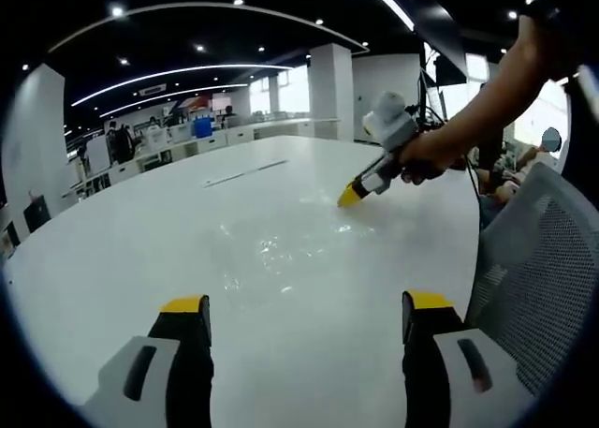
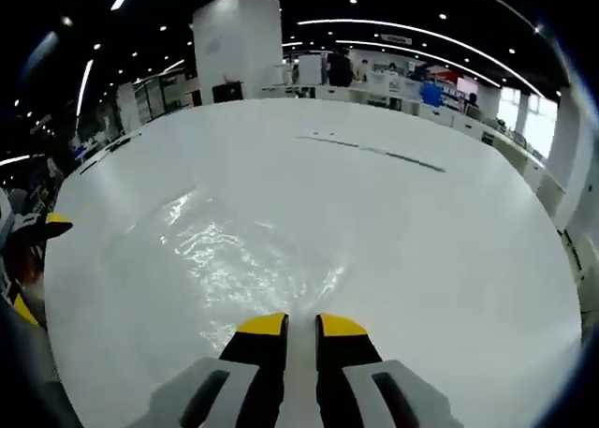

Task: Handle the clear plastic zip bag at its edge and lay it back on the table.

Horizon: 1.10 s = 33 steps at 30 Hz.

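The clear bag [image 1: 281, 255] lies flat and crinkled on the white tabletop [image 1: 140, 222], marked mostly by glints of light. In the left gripper view it sits ahead of the left gripper [image 1: 304, 320], whose yellow-tipped jaws stand wide apart above the tabletop with nothing between them; the bag's near edge comes close to the gap, but whether it touches either jaw cannot be told.

The same view shows the right gripper [image 1: 351, 196], held in a hand [image 1: 426, 156], tip down at the bag's far right edge. Its jaws look drawn together there. A grey mesh chair [image 1: 538, 259] stands at the tabletop's right side.

In the right gripper view the bag [image 2: 234, 259] spreads ahead and to the left of the right gripper [image 2: 301, 325]. Its jaws are nearly together, with only a narrow pale slit between them at the bag's near edge; whether film is pinched in the slit cannot be told. The left gripper's yellow tip [image 2: 51, 220] shows at the far left. Across the tabletop [image 2: 421, 241] runs a thin dark line [image 2: 374, 152], and a white pillar [image 2: 239, 44] rises beyond.
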Available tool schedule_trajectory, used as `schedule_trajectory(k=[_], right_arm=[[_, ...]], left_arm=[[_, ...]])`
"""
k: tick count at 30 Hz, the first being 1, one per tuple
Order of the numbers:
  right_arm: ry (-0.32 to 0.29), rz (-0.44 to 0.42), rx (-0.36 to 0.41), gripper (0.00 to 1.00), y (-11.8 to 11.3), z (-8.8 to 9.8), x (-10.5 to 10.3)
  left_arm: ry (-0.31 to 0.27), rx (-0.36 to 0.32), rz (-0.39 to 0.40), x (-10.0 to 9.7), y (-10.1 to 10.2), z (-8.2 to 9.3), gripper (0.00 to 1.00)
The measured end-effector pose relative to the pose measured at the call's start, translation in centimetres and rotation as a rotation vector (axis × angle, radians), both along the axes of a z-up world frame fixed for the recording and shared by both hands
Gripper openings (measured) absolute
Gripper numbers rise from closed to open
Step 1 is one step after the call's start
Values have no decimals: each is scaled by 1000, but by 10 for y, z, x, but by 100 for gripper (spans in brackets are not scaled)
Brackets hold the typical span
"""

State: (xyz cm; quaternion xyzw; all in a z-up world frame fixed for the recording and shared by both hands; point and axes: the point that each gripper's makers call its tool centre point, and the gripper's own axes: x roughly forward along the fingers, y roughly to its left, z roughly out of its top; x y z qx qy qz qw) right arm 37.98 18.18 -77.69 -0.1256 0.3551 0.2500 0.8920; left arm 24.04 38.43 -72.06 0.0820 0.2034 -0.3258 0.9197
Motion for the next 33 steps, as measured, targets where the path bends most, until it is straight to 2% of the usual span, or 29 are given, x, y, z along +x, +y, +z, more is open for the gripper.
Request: schedule_trajectory(k=[1,5,7,14,18,21,24,30,33], right_arm=[[-6,19,-12,5,2,0,-2],[-7,-1,4,1,3,-1,0],[-17,3,-22,0,1,-1,-1],[10,-65,25,0,2,-1,-4],[55,-148,146,0,6,6,-8],[58,-204,219,0,9,14,-9],[55,-220,236,0,9,17,-10],[62,-301,324,0,13,28,-14],[59,-325,334,0,12,29,-15]], left_arm=[[0,1,-1,0,0,0,84],[0,6,-7,-1,-1,-1,83],[-3,5,-7,0,-2,-1,83],[-9,3,-10,0,-6,2,82],[-13,0,-13,-1,-9,5,81],[-23,7,-26,-2,-14,8,81],[-27,12,-38,-2,-20,9,81],[-30,33,-61,-2,-39,7,77],[-36,52,-82,-4,-50,6,76]])
